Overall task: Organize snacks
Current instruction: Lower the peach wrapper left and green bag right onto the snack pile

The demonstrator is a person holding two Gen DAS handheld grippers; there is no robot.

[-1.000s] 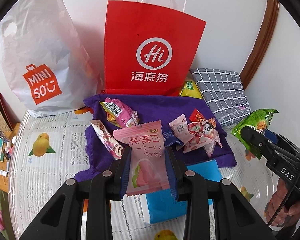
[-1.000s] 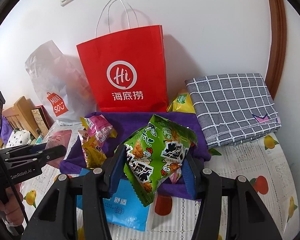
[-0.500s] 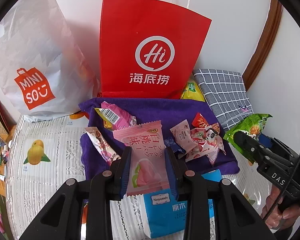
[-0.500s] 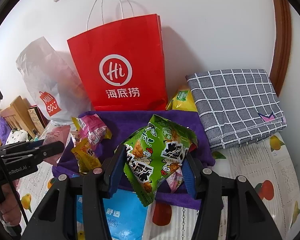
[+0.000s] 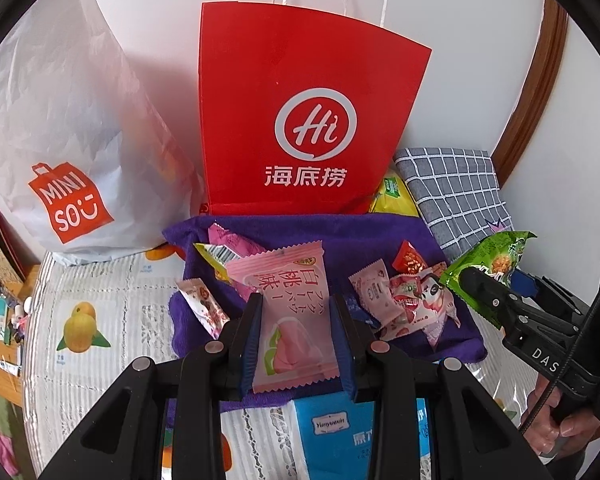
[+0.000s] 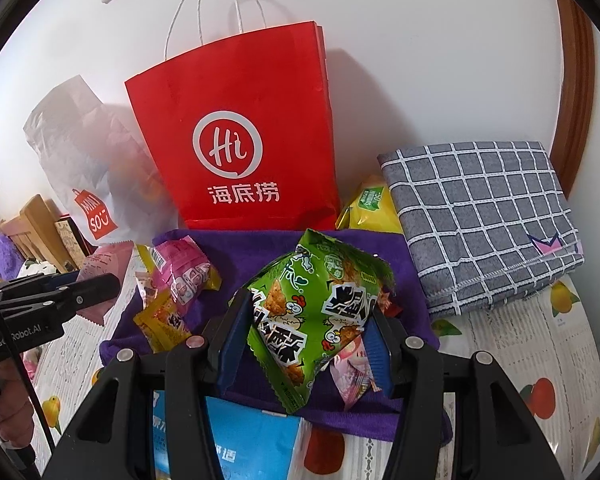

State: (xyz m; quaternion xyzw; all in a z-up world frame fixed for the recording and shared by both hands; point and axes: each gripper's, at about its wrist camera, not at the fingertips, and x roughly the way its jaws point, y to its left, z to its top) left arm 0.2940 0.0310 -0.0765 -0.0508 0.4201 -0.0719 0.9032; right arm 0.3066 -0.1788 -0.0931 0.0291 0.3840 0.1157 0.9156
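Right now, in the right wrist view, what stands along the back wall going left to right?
white Miniso bag → red paper bag → yellow snack packet → folded grey checked cloth.

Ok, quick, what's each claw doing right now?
Left claw: closed on the pink peach-print snack packet.
Right claw: closed on the green crinkly chicken-print snack bag.

Left tongs (image 5: 296, 320) clamped on load; right tongs (image 6: 304, 328) likewise, raised.

Pink peach pkt (image 5: 290, 312) upright, green chicken pkt (image 6: 316, 320) tilted
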